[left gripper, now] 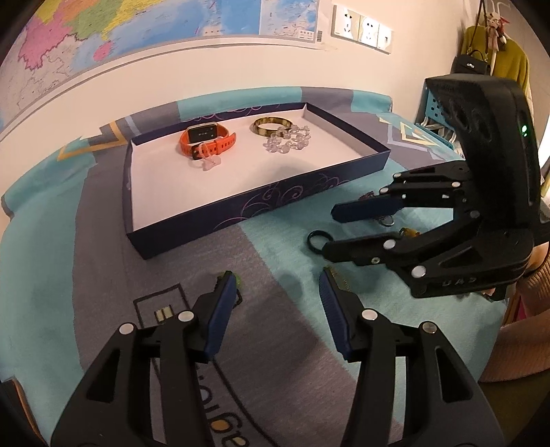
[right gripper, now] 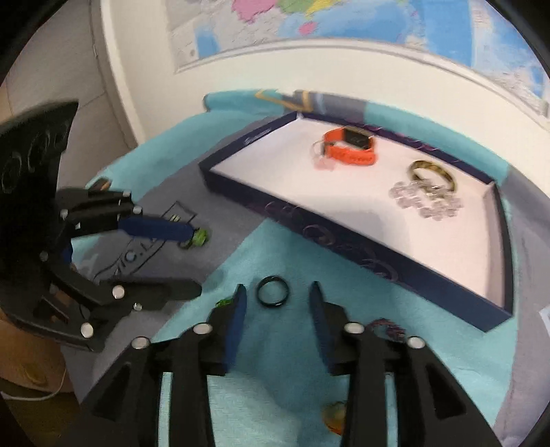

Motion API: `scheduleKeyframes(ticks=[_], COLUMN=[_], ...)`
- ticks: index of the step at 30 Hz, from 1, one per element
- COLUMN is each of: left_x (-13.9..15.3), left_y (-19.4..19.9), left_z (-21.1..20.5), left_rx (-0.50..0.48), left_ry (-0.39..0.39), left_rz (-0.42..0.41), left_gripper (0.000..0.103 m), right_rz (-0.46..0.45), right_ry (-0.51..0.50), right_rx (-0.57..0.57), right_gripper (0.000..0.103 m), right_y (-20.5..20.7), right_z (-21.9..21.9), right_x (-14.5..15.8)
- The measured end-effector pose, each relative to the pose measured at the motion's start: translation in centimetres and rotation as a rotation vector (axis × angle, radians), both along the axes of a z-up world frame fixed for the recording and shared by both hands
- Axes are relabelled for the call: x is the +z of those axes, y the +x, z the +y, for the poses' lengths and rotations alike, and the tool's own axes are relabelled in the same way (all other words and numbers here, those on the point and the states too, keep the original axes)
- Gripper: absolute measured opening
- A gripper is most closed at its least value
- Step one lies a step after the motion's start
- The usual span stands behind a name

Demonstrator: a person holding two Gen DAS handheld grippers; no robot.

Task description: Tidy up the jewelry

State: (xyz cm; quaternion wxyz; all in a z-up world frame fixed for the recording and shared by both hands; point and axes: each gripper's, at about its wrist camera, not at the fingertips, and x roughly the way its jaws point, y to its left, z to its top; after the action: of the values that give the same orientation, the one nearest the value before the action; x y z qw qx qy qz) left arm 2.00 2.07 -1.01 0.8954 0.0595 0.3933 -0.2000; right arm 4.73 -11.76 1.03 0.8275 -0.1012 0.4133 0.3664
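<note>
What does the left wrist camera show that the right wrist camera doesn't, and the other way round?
Only the left wrist view shows the wall sockets and hanging clothes. Only the right wrist view shows an orange-yellow item near its own fingers. Both show the box holding the orange watch, gold bangle and clear bead bracelet, plus the black ring on the cloth.
</note>
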Motion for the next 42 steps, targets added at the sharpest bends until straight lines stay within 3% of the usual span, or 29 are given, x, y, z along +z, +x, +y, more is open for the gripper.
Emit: scheduleKeyframes(ticks=[5,10,15,24,27,32,37,42], left_x=[-0.1,-0.8,-1.0,-0.7,-0.1,0.4,-0.4,-0.9], left_y=[0.0,0.4,0.4,-0.2,-0.2,0.6,2.2,3.3], left_z=[-1.6,-3.9,-3.7,-1.0,-1.1,-2.9,-4.5,-4.7], left_rx=[-0.05,-0.107,-0.098,-0.023,-0.018,-0.056,-0.063,-0.063], left_ry=[-0.009,0.017,0.035,0.057,0.052,0.049,0.084,0.065], left_rz=[0.009,0.035,0.052,0.06,0.027,-0.009,0.007,0.036], left_gripper=[0.047,0.028,0.015,0.017,0.038,0.04,0.04,0.04], right_rz=[0.009,0.012,0.017,0.026,0.03,0.015,-0.004,0.007], right_ry=[0.053,0.075,0.076,0.059,0.056,0.04,0.002,-0.013], right_rx=[-0.084,-0.164,-0.201,-0.214,-0.215,-0.202,-0.182,-0.18], right_gripper=[0.038,0.039,0.039,0.049,0.05,0.05,0.049,0.049], right_y=[-0.2,-0.1,0.1,0.4,0.4,0.2,0.2,1.1], right_z=[-3.4,-6.6,-8.1,-9.0,-9.0,-8.6,-7.6,-7.2], right_x=[1.0,1.2,0.8,0.1,-0.2,-0.2,-0.4,-0.7])
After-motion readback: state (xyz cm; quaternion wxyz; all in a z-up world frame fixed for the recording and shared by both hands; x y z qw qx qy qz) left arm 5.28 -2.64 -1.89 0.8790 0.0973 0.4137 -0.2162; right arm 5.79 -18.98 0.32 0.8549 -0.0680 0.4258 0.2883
